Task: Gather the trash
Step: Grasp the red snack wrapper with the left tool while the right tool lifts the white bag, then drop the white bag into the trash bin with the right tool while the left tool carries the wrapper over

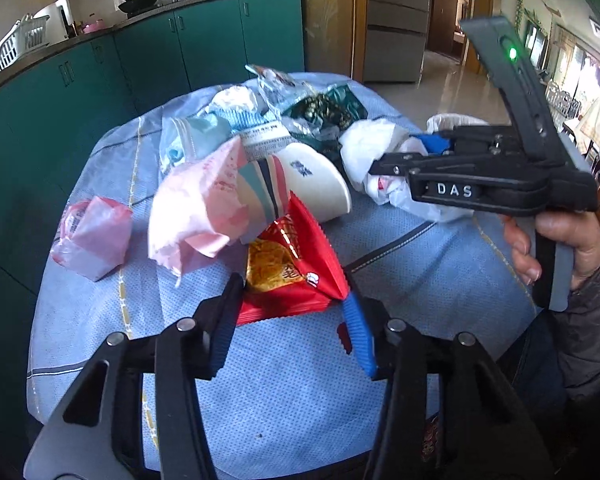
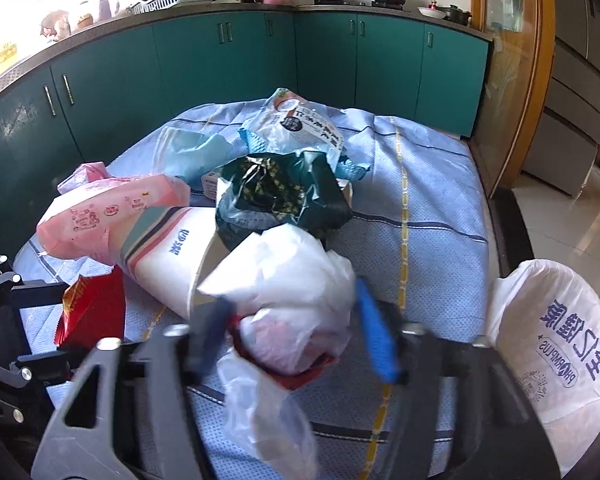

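Straddling the crumpled white plastic bag [image 2: 296, 280], the parted right gripper [image 2: 296, 336] could snag the blue checked tablecloth [image 2: 432, 208]; the left gripper [image 1: 292, 324] is spread around the red foil snack packet [image 1: 292, 268]

The right gripper [image 2: 290, 326] shows its own fingers [image 2: 374, 330] smeared by blur, so whether the pads touch the crumpled white plastic bag [image 2: 284, 276] between them cannot be told. That bag covers the near rim of the paper cup [image 2: 168, 264] to its left. Beyond the fingertips, the dark green wrapper [image 2: 284, 192] hides whatever lies beneath it. Far right of the gripper, the white printed bag [image 2: 556, 340] is cut off by the lens edge. In the left wrist view, the right gripper's body hides its fingertips; the red snack packet [image 1: 288, 272] runs behind the left gripper's [image 1: 288, 320] fingers
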Tool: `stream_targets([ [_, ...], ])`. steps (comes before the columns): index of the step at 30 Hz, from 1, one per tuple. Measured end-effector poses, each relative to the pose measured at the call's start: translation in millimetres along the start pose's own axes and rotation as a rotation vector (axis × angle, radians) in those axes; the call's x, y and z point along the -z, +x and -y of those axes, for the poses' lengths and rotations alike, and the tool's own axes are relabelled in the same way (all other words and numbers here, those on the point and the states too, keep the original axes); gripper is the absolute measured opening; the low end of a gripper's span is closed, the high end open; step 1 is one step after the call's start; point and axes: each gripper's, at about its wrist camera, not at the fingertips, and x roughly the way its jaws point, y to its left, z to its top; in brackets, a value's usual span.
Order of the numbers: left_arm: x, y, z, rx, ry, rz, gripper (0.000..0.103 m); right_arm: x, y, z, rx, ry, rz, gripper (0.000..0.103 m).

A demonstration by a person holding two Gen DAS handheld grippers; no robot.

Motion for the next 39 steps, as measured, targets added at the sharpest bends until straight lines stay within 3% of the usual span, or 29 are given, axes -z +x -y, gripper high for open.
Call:
stream_targets([
  [2,-1.8,-7.0,-3.2,0.000,-0.011,0.020,0.050,0.6,-1.8,1.1,-0.011,0.004,0.004,0.037],
  [14,-9.1,-45.4,-13.1,0.001,-0.061,0.126,0.050,3.5,-44.1,26.0,-0.020,0.081,0.157,0.035],
  [18,-24.7,-49.5,-7.7,-0.010,-0.054,0.155,0.050,0.3,-67.3,38.4,0.139,0.093,0.219,0.035],
  [19,-28.5,-50.1,-5.1,-0.013,-0.050,0.163,0.050,-6.6,-79.7,45.0,0.235,0.092,0.238,0.035],
  [23,-60.8,-49.5,11.7,-0.031,-0.037,0.213,0.050,-41.6,-119.1,77.4,0.448,0.123,0.245,0.035],
  [27,-88.4,-43.8,37.9,0.028,-0.031,0.254,0.050,-60.7,-143.9,117.9,0.614,0.140,0.263,0.035],
  [29,-97.2,-38.4,52.0,0.060,-0.028,0.254,0.050,-44.8,-146.0,138.6,0.588,0.186,0.252,0.035],
  [31,-104.7,-28.3,67.4,0.077,-0.014,0.246,0.050,-12.8,-138.2,163.2,0.482,0.247,0.225,0.035],
  [33,-111.0,-14.4,85.7,0.095,0.008,0.227,0.051,22.8,-123.3,184.0,0.428,0.300,0.170,0.035],
  [35,-116.4,1.4,102.4,0.121,0.021,0.197,0.051,44.7,-111.7,199.9,0.469,0.336,0.089,0.035],
  [39,-120.9,26.6,141.6,0.171,0.066,0.147,0.051,61.3,-107.3,209.4,0.469,0.369,0.033,0.036],
])
